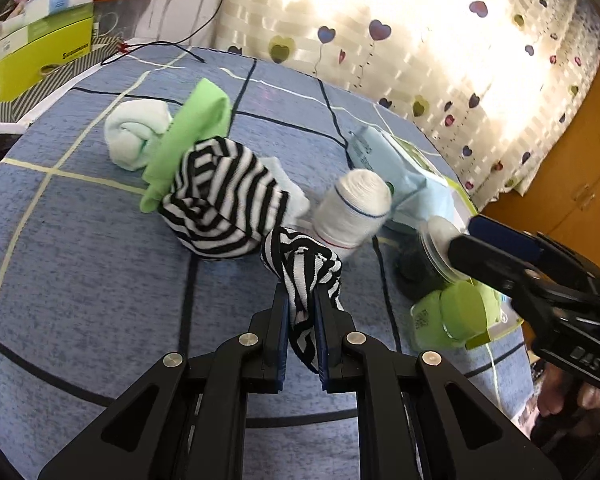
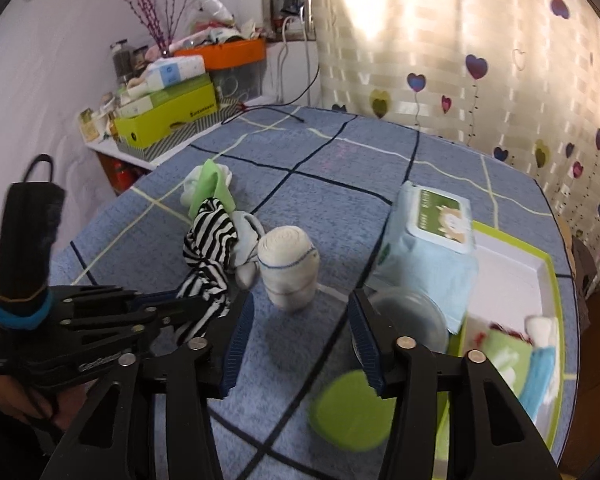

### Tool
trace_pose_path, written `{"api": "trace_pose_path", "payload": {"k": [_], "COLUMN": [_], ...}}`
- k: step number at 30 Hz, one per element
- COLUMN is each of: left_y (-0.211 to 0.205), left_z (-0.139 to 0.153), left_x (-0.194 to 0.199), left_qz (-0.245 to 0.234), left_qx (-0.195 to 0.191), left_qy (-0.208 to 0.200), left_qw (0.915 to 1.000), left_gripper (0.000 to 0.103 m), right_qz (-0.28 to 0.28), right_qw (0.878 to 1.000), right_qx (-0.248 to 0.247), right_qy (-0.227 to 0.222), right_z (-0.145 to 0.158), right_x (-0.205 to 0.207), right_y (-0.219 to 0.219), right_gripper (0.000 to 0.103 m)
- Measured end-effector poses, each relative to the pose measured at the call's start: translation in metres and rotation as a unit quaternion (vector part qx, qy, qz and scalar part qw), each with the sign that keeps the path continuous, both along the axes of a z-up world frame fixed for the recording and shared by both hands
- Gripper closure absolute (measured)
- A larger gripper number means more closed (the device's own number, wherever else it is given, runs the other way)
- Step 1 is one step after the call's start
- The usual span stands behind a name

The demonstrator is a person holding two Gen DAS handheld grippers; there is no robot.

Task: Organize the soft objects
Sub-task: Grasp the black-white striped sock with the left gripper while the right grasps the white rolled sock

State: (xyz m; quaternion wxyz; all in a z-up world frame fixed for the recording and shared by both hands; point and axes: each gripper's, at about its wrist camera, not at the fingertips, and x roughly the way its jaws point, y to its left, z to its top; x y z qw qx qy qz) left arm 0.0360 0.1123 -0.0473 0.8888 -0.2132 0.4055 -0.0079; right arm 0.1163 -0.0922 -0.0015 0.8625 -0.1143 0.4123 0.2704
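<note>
My left gripper (image 1: 302, 304) is shut on one end of a black-and-white striped sock (image 1: 220, 208), lifted off the blue checked bedcover (image 1: 100, 280). The rest of that sock lies bunched on a green sock (image 1: 196, 128) and a pale rolled sock (image 1: 136, 132). A white rolled sock with a blue line (image 2: 288, 272) stands upright just beyond my right gripper (image 2: 302, 300), which is open with nothing between its pads. In the right wrist view the left gripper (image 2: 188, 304) comes in from the left holding the striped sock (image 2: 208, 248).
A pale blue wipes pack (image 2: 432, 232) and a green-rimmed white tray (image 2: 512, 256) holding small items sit to the right. A clear round container (image 2: 408, 312) and a green round container (image 2: 352, 412) lie near my right fingers. Boxes (image 2: 172, 116) crowd the shelf at back left.
</note>
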Motion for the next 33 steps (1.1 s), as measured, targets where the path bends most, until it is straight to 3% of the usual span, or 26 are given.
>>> {"api": "trace_pose_path", "payload": {"k": [11,19,21,33], "left_y": [0.027,0.032,0.033,0.025], "left_z": [-0.005,-0.008,-0.007,0.016], "left_x": [-0.003,-0.003,-0.003,-0.008], "left_qz": [0.016,0.018,0.019,0.015], "left_qx": [-0.014,-0.021,-0.022,-0.011], "left_qy": [-0.004,-0.004,-0.005,-0.035], "left_qw": [0.9998,0.9996,0.9996,0.9992], "left_gripper": [0.091,0.091,0.091,0.091], "right_qz": [0.018,-0.002,-0.004,-0.005], "right_qw": [0.999,0.997,0.997,1.0], "right_qx": [-0.033,-0.057,-0.056,0.009], "right_qy": [0.03,0.044,0.049,0.0], "right_z": [-0.025,-0.042,-0.044,-0.002], "right_x": [0.035,0.053,0.056,0.031], "right_y": [0.044,0.054,0.055,0.032], "right_gripper": [0.049,0.049,0.056,0.06]}}
